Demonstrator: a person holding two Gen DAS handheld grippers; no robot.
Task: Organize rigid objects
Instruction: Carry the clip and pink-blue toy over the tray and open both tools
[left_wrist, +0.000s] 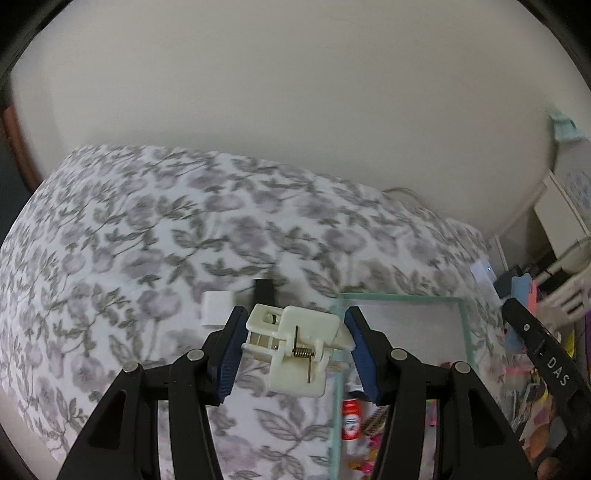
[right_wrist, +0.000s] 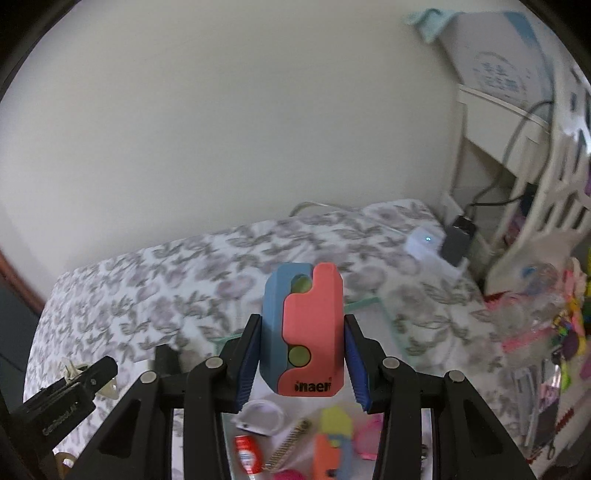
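Left wrist view: the left gripper (left_wrist: 295, 341) sat at lower centre of the frame, its blue-padded fingers (left_wrist: 229, 354) closed on a cream plastic clip (left_wrist: 297, 347). The clip's metal spring faced the camera. The clip was held clear of the surface, above the near left corner of a clear glass box (left_wrist: 466, 325) that filled the lower right of the frame. Inside the box, low in the frame, lay a small red-and-white can (left_wrist: 350, 419) and some pink bits, partly hidden by the right-hand finger. The box rested on a grey floral bedspread (left_wrist: 129, 240). A white block (left_wrist: 216, 308) and a black block (left_wrist: 263, 291) lay on the bedspread just above the fingertips. At the right edge, the right gripper's black arm crossed the frame, with a blue-and-coral piece at its tip.

Right wrist view: the right gripper (right_wrist: 302, 349) sat at lower centre, fingers clamped on either side of a blue-and-coral puzzle block (right_wrist: 301, 332) with two green discs and dark lettering near its lower edge. The block was upright, held above the box contents: the red can (right_wrist: 246, 452), a white ring-shaped item (right_wrist: 262, 417), a brown spring-like piece, an orange-and-yellow block (right_wrist: 330, 443), pink items. At lower left, the left gripper (right_wrist: 86, 378) appeared with the cream clip in its tip. A white charger (right_wrist: 424, 242) with a lit dot sat at the far edge of the bedspread, right of centre.
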